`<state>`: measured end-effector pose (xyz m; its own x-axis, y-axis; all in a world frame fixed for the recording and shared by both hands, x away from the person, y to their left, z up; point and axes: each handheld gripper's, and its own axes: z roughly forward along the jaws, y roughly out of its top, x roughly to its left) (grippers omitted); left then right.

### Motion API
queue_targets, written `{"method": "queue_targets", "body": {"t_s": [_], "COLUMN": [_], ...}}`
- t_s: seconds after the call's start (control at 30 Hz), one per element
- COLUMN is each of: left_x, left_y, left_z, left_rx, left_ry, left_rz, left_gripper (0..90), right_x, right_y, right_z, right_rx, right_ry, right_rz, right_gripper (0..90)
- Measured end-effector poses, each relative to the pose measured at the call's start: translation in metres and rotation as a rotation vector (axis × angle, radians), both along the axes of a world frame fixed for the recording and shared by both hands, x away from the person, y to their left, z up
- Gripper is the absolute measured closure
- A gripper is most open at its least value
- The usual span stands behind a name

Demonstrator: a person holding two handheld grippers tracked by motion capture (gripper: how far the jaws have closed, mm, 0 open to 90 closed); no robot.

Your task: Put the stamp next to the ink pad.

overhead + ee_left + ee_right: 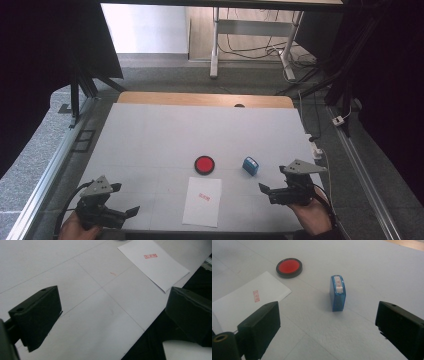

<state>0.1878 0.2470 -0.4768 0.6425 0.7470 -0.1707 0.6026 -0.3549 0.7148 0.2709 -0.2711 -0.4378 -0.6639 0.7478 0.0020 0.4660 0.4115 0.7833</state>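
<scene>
Right claw open, blue stamp standing free beyond it

stamp: 1 | ink pad: 1 | paper sheet: 1

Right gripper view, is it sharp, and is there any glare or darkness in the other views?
Right gripper view: the blue stamp is crisp, its near jaws soft. High view: dark at both sides, the white table evenly lit without glare. Left gripper view: the paper looks bright and slightly grainy.
</scene>
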Motion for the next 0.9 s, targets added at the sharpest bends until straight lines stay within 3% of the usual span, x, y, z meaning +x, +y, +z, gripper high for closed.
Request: {"method": "queue_targets", "body": {"t_s": [0.47, 0.73, 0.9], "left_x": [0.000, -0.001, 0.001], "left_y": [0.001, 0.003, 0.003], "left_z": [0.000, 0.000, 0.000], "left_rx": [-0.004, -0.010, -0.020], "left_ry": [0.004, 0.002, 0.007], "left_rz": [0.018, 0.015, 0.018], "left_gripper": [0.0, 0.0, 0.0], "right_x": [-0.027, -0.039, -0.039], "right_y": [-0.018, -0.023, -0.025], "right_z": [-0.009, -0.018, -0.018], "right_rx": [0.015, -0.025, -0.019], "right_ry": [0.024, 0.075, 0.078], "right_rz": [-0.071, -0.098, -0.117], "right_gripper": [0.0, 0.0, 0.0]}}
